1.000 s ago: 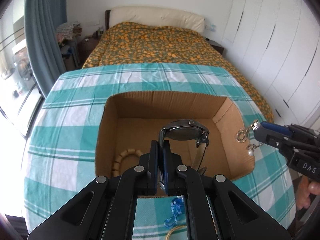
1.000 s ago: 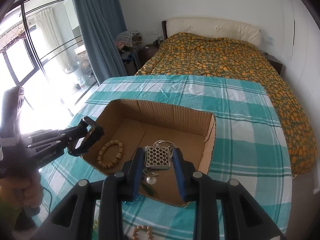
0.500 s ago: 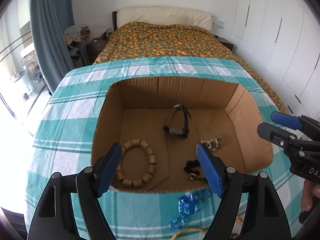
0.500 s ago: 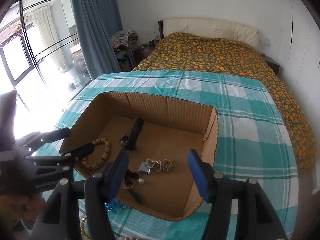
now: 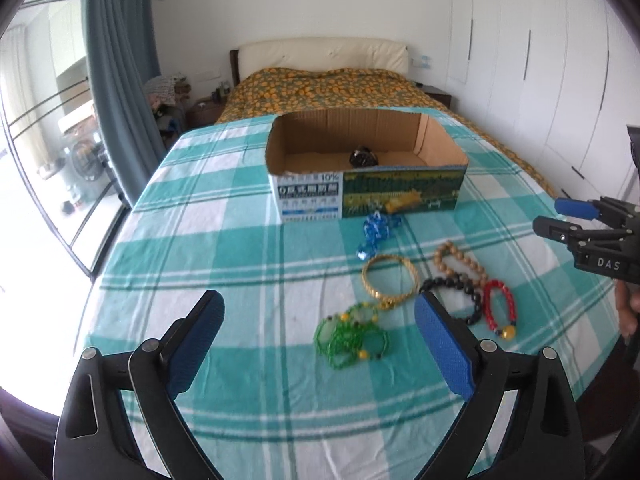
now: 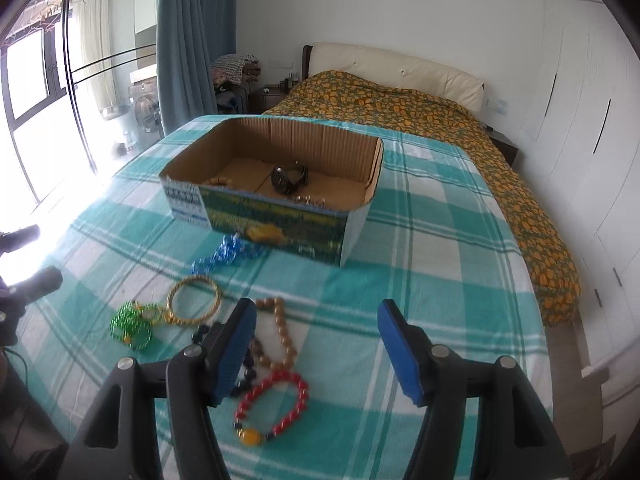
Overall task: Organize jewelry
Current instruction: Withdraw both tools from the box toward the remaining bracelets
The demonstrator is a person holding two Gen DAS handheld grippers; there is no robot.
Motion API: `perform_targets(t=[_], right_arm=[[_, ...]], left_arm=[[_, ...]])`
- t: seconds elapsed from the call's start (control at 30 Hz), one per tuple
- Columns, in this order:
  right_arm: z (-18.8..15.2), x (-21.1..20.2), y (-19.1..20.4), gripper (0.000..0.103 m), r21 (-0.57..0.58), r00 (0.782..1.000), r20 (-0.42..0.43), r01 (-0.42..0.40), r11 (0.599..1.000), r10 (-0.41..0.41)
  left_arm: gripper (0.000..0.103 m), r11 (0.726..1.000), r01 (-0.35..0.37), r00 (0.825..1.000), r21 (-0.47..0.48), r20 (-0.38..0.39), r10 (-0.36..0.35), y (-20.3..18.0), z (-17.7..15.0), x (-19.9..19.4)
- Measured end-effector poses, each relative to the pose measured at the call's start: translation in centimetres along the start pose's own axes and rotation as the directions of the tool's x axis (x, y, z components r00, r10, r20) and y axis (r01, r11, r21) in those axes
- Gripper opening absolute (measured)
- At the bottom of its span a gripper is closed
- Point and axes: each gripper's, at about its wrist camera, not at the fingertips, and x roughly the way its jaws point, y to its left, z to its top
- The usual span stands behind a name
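Only the right wrist view looks into the cardboard box far enough to show beige beads beside the dark watch; the left wrist view shows "DAS" on the right gripper and "10%" on the box front. Both the left gripper and the right stand agape and empty, the left's jaws having just been opening. Green, gold, black, red, brown and blue bracelets lie on the checked table before the box.

Open cardboard box sitting on cloth, holding black watch; green, gold, blue, brown, black, red bracelets lying in front.
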Motion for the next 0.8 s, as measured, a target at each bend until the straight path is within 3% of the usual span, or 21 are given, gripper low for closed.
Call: perform_targets(t=[0.17,0.37,0.57,0.8], right_arm=[[-5.8,-1.5,0.9,0.065,0.051,1.0,-0.008,0.026,0.998,-0.026],[-11.1,-0.5,2.1,0.065,0.078,0.997,-0.031,0.07,0.995,-0.067],[-13.7,0.7,2.8,0.065,0.076,0.996,-0.018,0.087,0.993,-0.085],[-14.3,1.4,2.6,0.069,0.098,0.997,0.015,0.067,0.993,-0.069]], left_arm=[[0.098,0.999,-0.017,1.0,-0.037,-0.025,0.016,0.2,-5.1,0.0],[0.098,0.992,-0.028,0.996,-0.121,-0.088,0.017,0.7,-9.9,2.4],[0.098,0.987,-0.063,0.993,-0.15,-0.104,0.048,0.9,-11.6,4.1],[0.1,0.986,-0.097,0.991,-0.136,-0.1,0.083,0.6,-12.1,4.7]])
